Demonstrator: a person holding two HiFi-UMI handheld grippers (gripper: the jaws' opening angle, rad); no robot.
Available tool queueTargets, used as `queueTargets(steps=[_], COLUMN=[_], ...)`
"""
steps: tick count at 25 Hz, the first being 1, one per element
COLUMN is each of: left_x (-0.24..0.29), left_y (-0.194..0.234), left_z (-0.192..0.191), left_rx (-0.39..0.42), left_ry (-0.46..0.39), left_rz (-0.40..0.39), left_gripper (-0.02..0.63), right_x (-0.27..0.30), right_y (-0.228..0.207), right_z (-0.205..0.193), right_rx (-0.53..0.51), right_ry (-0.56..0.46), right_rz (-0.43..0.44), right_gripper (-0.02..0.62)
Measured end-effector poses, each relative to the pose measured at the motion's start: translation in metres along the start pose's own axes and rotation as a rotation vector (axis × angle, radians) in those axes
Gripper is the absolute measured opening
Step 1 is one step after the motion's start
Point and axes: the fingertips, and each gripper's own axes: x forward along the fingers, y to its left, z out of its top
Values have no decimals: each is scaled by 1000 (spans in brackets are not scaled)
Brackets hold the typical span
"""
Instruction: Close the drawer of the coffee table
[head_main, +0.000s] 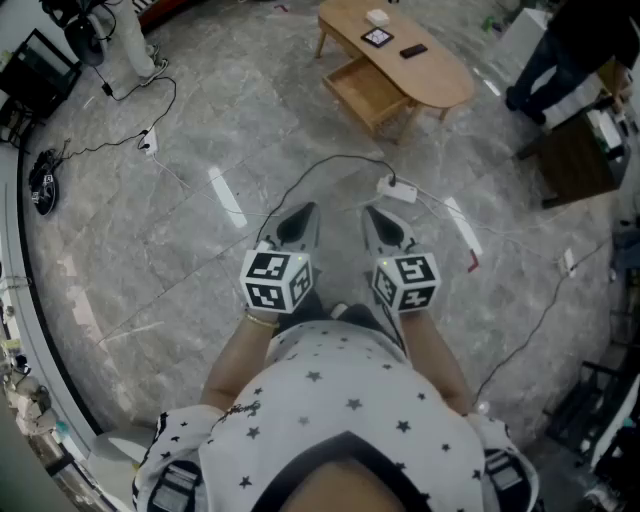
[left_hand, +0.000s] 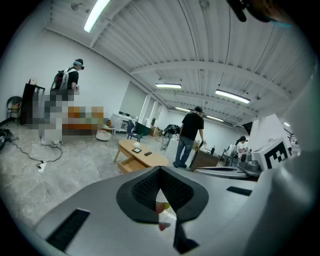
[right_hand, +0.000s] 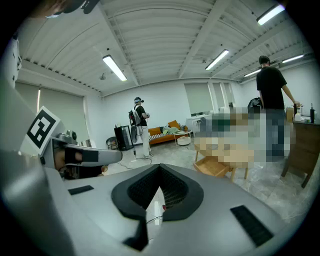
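The coffee table stands on the grey stone floor, well apart from the two grippers, and its drawer is pulled out from the long side. On the tabletop, a black square thing lies near the far end and a dark flat thing near the middle. The left gripper and the right gripper are held side by side close before the body. Both have their jaws pressed together, with nothing between them. A white power strip lies on the floor just beyond them.
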Motion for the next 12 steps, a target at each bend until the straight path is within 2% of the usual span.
queueTargets(steps=[5,12], left_x=[-2,-6], left_y=[-44,-56], left_z=[-29,-30], left_rx=[-3,-18], left_ry=[5,-7], left_rz=[-19,0], left_gripper=[6,6], right_x=[-36,-53], right_y=[-14,-17], right_z=[-11,-12], right_rx=[-5,-25], right_ry=[-21,-35], right_rz=[-9,2], right_gripper=[6,6])
